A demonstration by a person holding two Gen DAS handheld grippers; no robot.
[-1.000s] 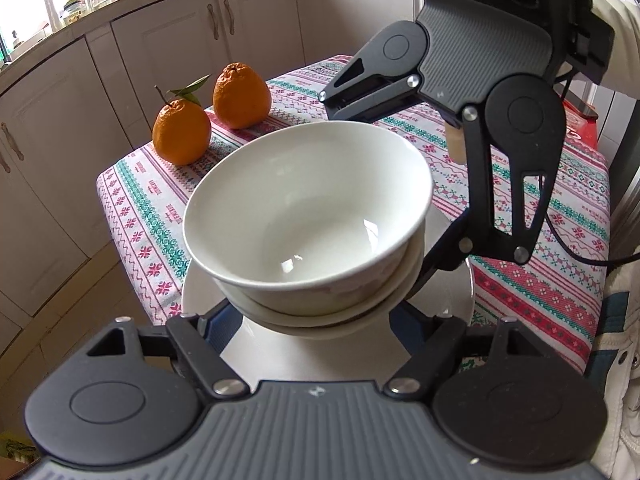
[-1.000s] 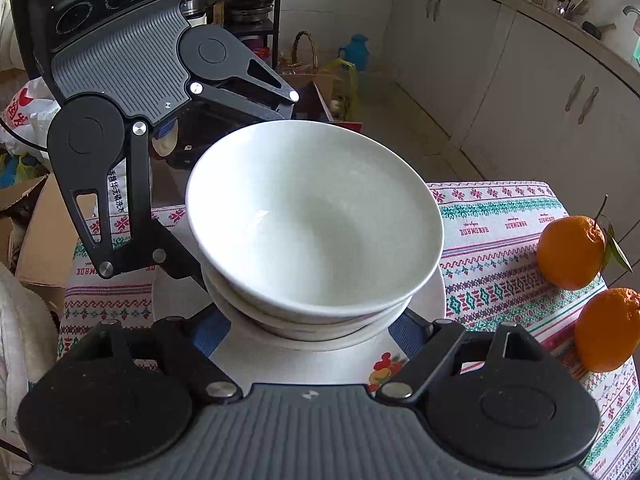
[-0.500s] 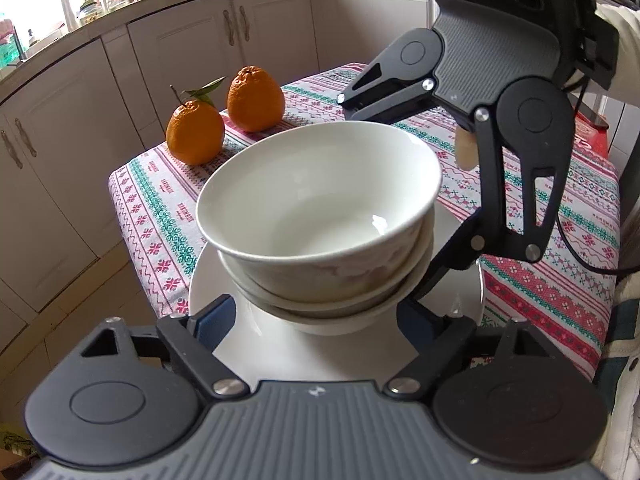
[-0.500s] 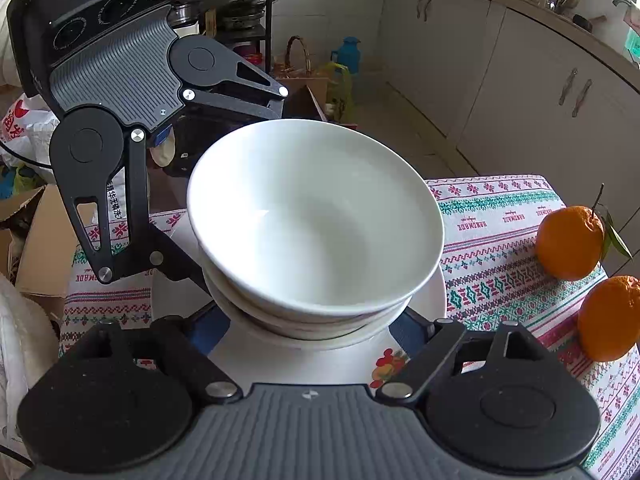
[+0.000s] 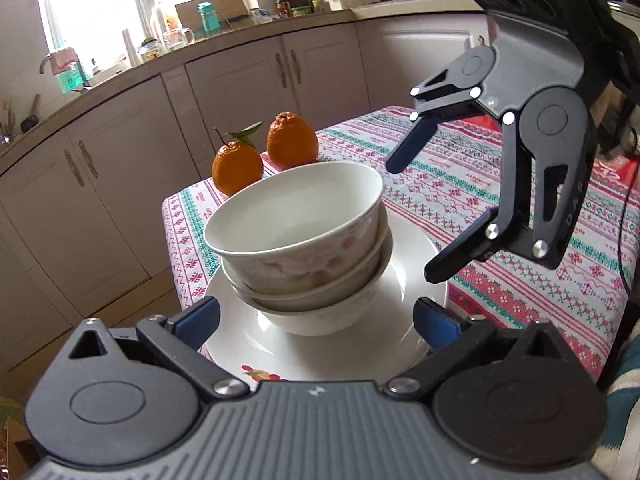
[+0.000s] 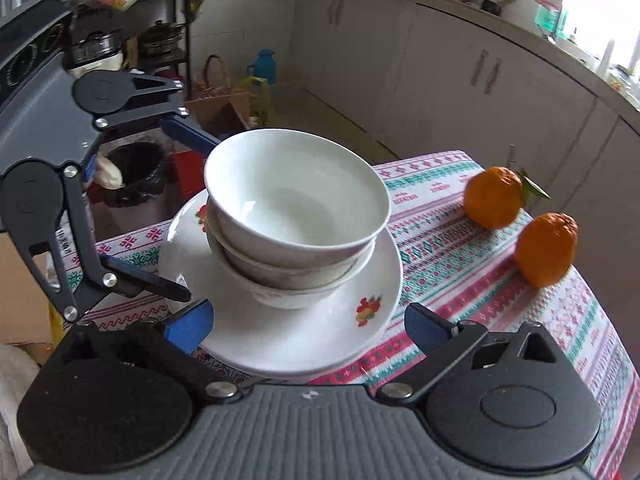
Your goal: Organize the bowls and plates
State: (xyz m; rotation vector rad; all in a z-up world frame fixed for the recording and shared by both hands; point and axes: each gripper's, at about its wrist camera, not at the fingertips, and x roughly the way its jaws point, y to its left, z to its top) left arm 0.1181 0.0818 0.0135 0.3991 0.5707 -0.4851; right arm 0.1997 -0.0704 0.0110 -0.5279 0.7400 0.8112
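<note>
Bowl stack: three white ceramic bowls [image 6: 296,216] nested in one another, standing on white plates [image 6: 304,344] with a fruit print; the top bowl sits tilted, not fully seated.
Place: the plates lie at the table's edge, near a corner, on a red-green-white patterned tablecloth [image 6: 460,264]; in the right wrist view the plate rim seems to overhang the edge a little.
Left gripper [image 5: 316,318]: released, blue fingertips spread either side of the plates, gripping nothing.
Right gripper [image 6: 308,322]: released as well, fingertips wide of the plate rim, apart from the bowls.
Risk: a nudge to the plate rim could push the stack off the table; I judge the tilted top bowl the likeliest to slide or chip.
Cause: both grippers crowd the stack from opposite sides.
Around: two orange mandarins [image 5: 266,156] stand farther along the same edge, well apart from the plates.
In the way: nothing lies between grippers and stack.
</note>
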